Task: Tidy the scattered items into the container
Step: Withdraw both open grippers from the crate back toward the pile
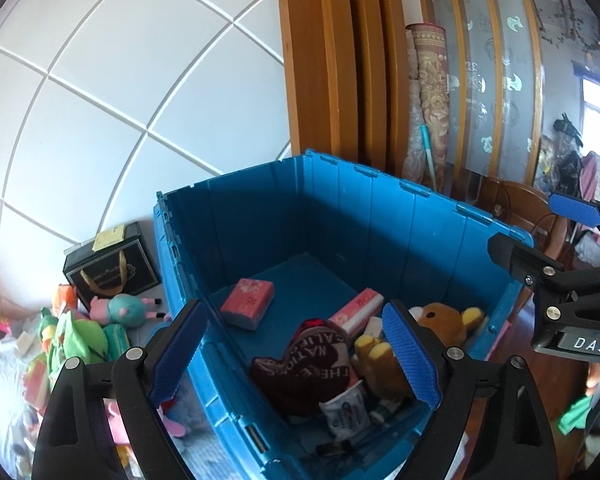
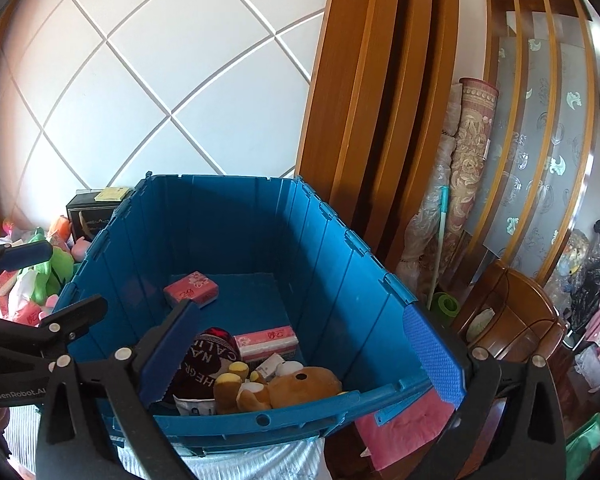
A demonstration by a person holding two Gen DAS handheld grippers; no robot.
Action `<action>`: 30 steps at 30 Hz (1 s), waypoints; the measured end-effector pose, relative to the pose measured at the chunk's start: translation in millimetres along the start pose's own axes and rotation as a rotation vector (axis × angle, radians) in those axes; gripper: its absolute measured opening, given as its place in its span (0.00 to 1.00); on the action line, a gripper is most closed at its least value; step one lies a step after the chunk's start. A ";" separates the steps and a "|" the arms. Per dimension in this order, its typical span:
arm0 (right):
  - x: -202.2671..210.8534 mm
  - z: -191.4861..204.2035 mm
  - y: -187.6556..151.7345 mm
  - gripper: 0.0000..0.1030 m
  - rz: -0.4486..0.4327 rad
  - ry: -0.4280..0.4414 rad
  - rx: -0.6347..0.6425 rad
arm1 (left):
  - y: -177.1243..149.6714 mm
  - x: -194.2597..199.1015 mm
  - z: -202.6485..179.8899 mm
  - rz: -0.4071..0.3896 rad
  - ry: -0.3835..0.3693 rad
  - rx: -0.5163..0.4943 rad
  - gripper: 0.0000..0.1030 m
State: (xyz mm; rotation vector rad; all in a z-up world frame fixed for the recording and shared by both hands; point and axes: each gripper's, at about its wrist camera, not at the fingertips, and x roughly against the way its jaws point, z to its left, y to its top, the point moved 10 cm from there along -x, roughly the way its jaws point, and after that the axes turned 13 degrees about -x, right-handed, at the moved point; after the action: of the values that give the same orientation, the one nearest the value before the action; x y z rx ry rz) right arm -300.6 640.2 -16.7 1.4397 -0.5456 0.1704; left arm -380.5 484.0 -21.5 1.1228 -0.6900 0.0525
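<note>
Blue crate [image 2: 332, 264] fills the frame's centre, holding a brown bear plush [image 2: 284, 392], a dark red cap [image 2: 208, 360] and two pink tissue packs [image 2: 191, 289]. Left gripper [image 1: 296, 354] and right gripper [image 2: 300, 354] hover above it, jaws spread, empty. Green plush toys [image 1: 76, 340] lie lower left, outside the crate.

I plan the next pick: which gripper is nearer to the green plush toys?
Left. The left gripper straddles the crate wall beside the green plush toys; the right gripper hangs over the crate's opposite side.
</note>
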 end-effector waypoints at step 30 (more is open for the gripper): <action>30.7 437.5 -158.3 1.00 0.228 0.366 0.052 | -329.3 113.5 348.7 0.241 0.282 0.274 1.00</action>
State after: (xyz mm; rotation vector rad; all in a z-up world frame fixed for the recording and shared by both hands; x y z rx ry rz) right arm -316.2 188.0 -129.2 1.3529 -0.4036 0.6197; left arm -335.4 7.8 -140.1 1.2574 -0.5713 0.5148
